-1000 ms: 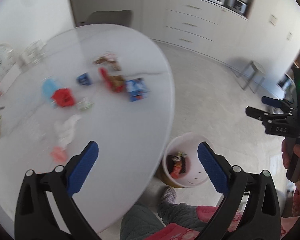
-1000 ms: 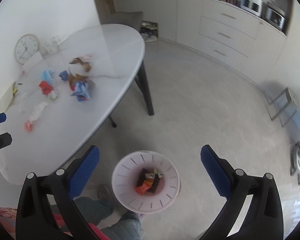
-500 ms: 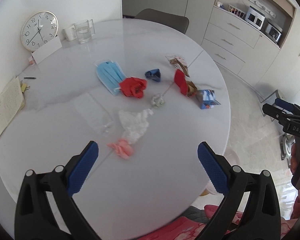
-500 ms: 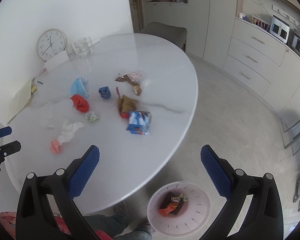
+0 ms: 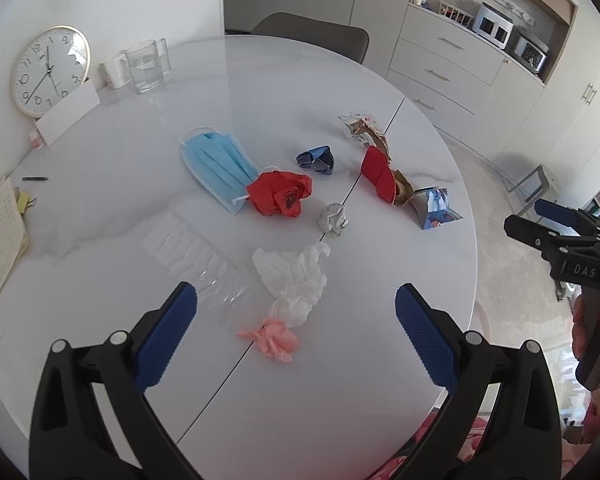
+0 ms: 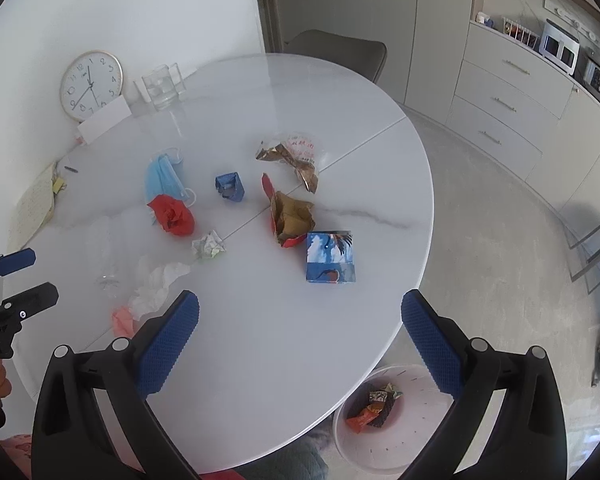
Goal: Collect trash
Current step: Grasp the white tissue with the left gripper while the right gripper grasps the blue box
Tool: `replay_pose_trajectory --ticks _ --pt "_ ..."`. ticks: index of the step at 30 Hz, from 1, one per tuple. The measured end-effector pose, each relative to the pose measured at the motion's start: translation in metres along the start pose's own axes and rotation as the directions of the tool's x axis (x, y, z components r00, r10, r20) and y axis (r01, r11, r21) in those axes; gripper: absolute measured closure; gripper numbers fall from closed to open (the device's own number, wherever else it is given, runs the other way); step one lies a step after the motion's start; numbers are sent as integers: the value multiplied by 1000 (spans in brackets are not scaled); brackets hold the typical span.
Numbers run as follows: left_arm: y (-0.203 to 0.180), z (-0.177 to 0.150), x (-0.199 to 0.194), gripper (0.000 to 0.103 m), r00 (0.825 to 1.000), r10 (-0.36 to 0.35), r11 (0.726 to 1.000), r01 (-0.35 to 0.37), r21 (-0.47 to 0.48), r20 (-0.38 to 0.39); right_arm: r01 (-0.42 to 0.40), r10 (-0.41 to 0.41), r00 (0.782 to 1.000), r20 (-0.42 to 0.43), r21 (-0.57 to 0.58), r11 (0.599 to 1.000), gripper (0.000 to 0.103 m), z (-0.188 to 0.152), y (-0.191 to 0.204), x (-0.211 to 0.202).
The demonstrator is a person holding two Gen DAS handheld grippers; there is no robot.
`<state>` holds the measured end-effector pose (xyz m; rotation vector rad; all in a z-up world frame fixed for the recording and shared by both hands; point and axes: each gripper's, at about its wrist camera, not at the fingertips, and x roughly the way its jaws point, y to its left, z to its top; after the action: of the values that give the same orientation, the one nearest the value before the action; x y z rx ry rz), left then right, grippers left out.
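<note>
Trash lies scattered on the round white table point(image 5: 340, 392): a blue face mask point(image 5: 216, 166), a red crumpled wrapper point(image 5: 278, 198), a white tissue point(image 5: 296, 280), a pink scrap point(image 5: 274, 340), a small grey paper ball point(image 5: 333, 219), a dark blue wrapper point(image 5: 316, 159), a red-and-brown packet point(image 5: 384, 178) and a blue carton point(image 6: 330, 256). My left gripper point(image 5: 296, 320) is open and empty just above the pink scrap. My right gripper point(image 6: 300, 328) is open and empty over the table's near edge. The white bin point(image 6: 392, 420) stands on the floor below, with wrappers inside.
A clock point(image 5: 50, 70), a glass jug point(image 5: 146, 65), a white mug point(image 5: 114, 69) and a card stand at the table's far left. A crushed clear plastic cup point(image 5: 196, 258) lies near the tissue. A notepad point(image 5: 0, 240) lies at the left edge. A grey chair point(image 5: 312, 36) stands behind.
Both grippers swung up from the bin on the floor and moved in over the table. The trash now lies closer in front of them. Both stayed open and empty.
</note>
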<state>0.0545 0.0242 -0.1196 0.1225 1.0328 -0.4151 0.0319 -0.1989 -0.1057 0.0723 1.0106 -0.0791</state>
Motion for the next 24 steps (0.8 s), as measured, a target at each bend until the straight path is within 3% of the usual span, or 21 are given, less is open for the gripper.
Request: replay_pose_trajectory --ticks 7,13,15,19,24 --pt "-8 8 37 8 999 -26 999 27 41 -20 26 -24 998 -52 38 999 2 4 -20 29" --pt "-25 10 89 9 997 5 997 2 78 -83 29 -25 995 -95 46 999 2 10 -39 60" --pt "-27 10 112 19 991 22 998 -14 62 -132 31 -26 994 -101 47 998 2 12 -42 67" --pt "-27 10 144 25 977 66 997 -60 38 -202 15 -8 993 -114 68 998 2 15 -48 83" --pt "-28 9 172 63 954 92 995 -80 53 -285 18 -9 991 -131 70 997 2 18 -52 95"
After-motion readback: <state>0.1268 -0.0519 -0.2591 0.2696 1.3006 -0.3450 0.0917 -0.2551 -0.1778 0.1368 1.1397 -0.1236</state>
